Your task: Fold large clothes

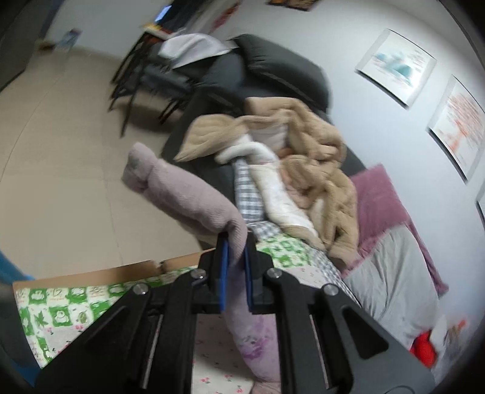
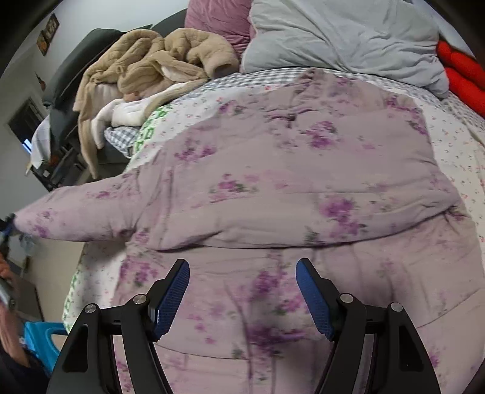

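A padded lilac garment with purple flowers (image 2: 288, 181) lies spread on the bed. My left gripper (image 1: 235, 242) is shut on its sleeve (image 1: 194, 197), which it holds lifted out over the bed's left edge; the sleeve (image 2: 75, 212) also shows stretched to the left in the right wrist view, with the left gripper's tip at the frame edge. My right gripper (image 2: 242, 269) is open and empty, hovering just above the garment's lower part, fingers (image 2: 169, 297) apart on either side of a flower print.
A patchwork bedsheet (image 1: 60, 306) covers the bed. A heap of tan and white clothes (image 1: 303, 169) lies on a dark sofa (image 1: 272, 66). A grey quilt (image 2: 333, 33), pink cushion (image 2: 218, 18) and red item (image 2: 463, 78) sit at the back. A blue stool (image 2: 42, 342) stands on the floor.
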`<action>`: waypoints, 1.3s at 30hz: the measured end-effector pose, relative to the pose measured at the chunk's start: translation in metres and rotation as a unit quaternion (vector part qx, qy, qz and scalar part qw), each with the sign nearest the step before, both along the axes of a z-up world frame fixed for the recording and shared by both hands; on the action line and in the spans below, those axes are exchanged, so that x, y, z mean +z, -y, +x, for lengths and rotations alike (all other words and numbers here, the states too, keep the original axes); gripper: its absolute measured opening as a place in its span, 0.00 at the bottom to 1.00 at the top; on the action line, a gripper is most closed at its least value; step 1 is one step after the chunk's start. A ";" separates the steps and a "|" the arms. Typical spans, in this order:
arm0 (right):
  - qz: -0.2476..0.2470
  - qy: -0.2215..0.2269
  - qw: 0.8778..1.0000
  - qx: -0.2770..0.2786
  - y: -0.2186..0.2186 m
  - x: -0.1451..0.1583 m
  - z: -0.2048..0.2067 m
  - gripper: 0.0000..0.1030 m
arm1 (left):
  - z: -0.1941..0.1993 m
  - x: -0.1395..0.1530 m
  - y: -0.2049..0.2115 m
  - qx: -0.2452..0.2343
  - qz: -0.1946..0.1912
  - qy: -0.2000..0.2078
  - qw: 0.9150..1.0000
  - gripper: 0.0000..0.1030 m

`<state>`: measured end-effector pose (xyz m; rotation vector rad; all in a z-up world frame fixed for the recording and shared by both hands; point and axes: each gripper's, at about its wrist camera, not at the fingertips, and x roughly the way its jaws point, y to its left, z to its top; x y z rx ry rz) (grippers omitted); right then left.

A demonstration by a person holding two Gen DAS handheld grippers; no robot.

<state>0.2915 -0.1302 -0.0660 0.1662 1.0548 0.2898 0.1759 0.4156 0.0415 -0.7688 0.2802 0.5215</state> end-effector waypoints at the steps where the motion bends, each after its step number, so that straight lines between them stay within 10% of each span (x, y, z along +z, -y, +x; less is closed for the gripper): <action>1: 0.004 -0.001 1.000 -0.006 0.005 0.000 0.001 0.72 | 0.003 0.007 0.011 -0.011 0.010 0.003 1.000 0.10; 8: 0.041 -0.009 0.997 -0.061 0.042 0.003 0.005 0.72 | 0.029 0.056 0.108 -0.107 0.037 0.054 0.992 0.10; 13: 0.076 -0.003 0.991 -0.106 0.073 0.008 0.006 0.72 | 0.076 0.062 0.235 -0.243 0.079 0.064 0.965 0.18; 16: 0.091 -0.005 0.985 -0.145 0.100 0.005 0.005 0.72 | 0.128 0.017 0.317 -0.433 0.028 0.045 0.900 0.57; 18: 0.089 -0.013 0.983 -0.160 0.112 0.000 0.005 0.72 | 0.154 -0.032 0.351 -0.524 -0.038 0.001 0.851 0.63; 22: 0.071 -0.020 0.982 -0.176 0.136 -0.009 0.004 0.72 | 0.155 -0.074 0.332 -0.510 -0.081 -0.033 0.856 0.63; 31: 0.121 -0.010 0.979 -0.162 0.163 -0.016 0.031 0.72 | 0.079 -0.120 0.223 -0.405 -0.100 -0.108 0.903 0.67; 34: 0.186 -0.015 0.966 -0.178 0.169 -0.024 0.059 0.72 | 0.063 -0.131 0.229 -0.391 -0.052 -0.145 0.907 0.67; 39: 0.094 -0.026 0.978 -0.183 0.147 -0.048 0.100 0.72 | 0.048 -0.153 0.226 -0.385 -0.008 -0.196 0.902 0.67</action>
